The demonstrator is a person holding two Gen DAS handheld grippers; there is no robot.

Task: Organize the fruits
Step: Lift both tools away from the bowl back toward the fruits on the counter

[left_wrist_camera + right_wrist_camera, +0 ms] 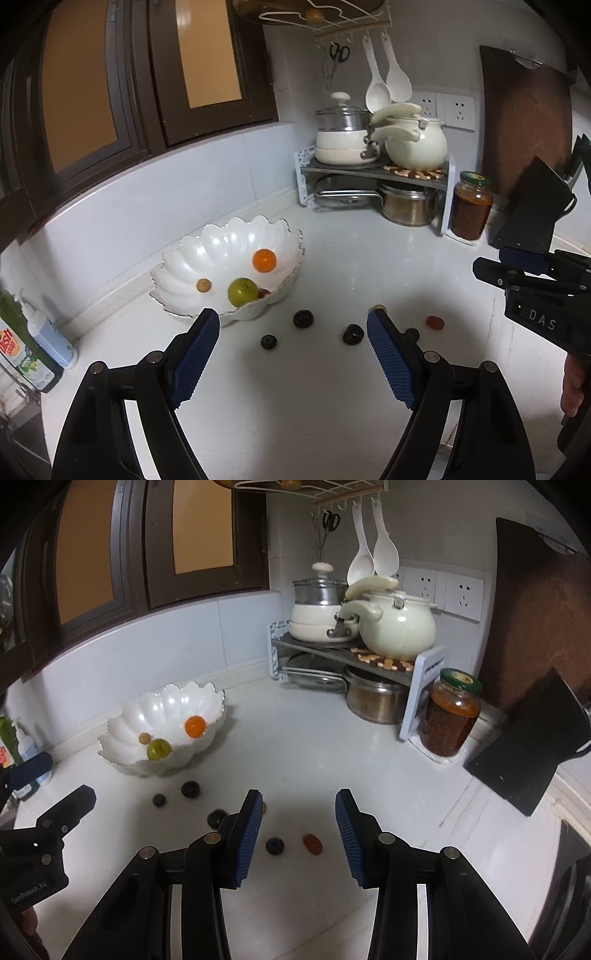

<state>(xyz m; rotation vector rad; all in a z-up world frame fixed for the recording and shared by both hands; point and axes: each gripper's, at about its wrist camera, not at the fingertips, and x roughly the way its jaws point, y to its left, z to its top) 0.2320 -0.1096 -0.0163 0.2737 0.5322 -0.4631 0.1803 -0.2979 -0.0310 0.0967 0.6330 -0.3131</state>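
Probably best, with both the left gripper point(293, 325) and right gripper point(299, 808) spread wide and empty above the counter point(295, 746), to lower squarely over one loose dark fruit point(275, 846), close gently, then carry it to the bowl point(125, 723).

White glossy counter point(332, 746): scalloped white bowl point(129, 727) near left edge, glass jar point(450, 720) at back-right corner, small fruits mid-counter.

L gripper point(293, 325) open over counter point(332, 387); bowl point(207, 254) w/ orange point(264, 260), green fruit point(242, 291).
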